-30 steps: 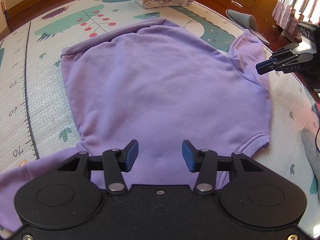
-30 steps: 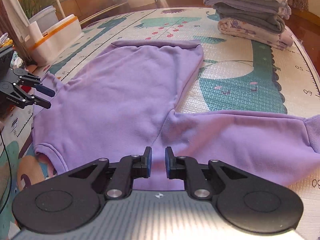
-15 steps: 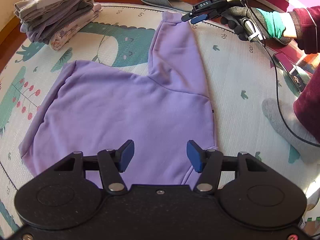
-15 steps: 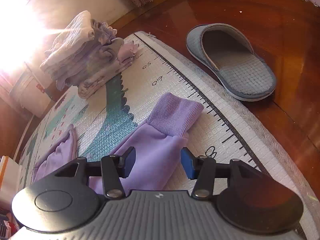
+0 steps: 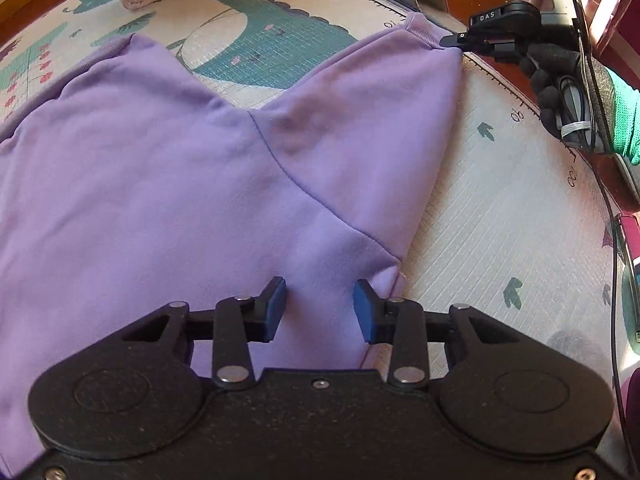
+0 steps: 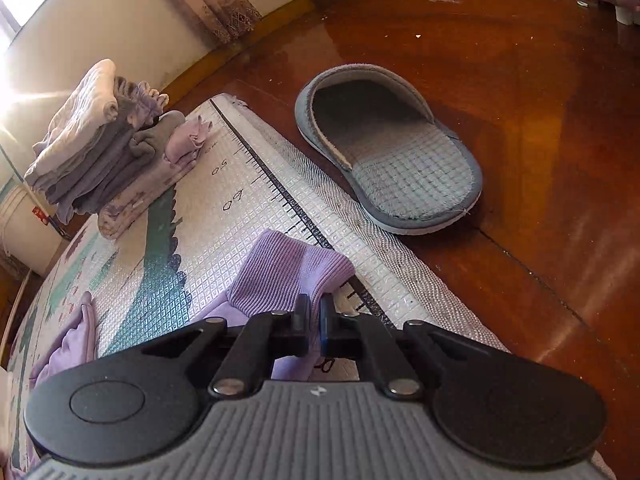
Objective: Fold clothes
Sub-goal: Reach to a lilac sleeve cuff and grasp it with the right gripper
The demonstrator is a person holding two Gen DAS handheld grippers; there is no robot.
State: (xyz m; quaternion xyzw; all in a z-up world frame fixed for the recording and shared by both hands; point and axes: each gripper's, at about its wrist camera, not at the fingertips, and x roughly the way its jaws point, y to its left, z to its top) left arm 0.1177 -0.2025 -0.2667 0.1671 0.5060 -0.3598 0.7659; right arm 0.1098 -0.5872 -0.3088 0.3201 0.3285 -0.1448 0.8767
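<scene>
Lying flat on mat [image 5: 480, 168]: purple sweatshirt [image 5: 160, 184], sleeve outstretched. Right gripper [image 6: 311, 316] pinching ribbed cuff [image 6: 280, 272]. Left gripper [image 5: 320, 310] fingers wide apart above shoulder.

Ahead of my right fingers: glossy red-brown wooden floor [image 6: 540, 128], sun glare on it. Patterned play mat [image 6: 256, 184] under me, ruler markings along edge. Cream wall [image 6: 132, 20] far left, lace curtain [image 6: 216, 4] hanging. Strong window light from upper left. Grey slipper [image 6: 392, 152] on floor, just beside mat.
</scene>
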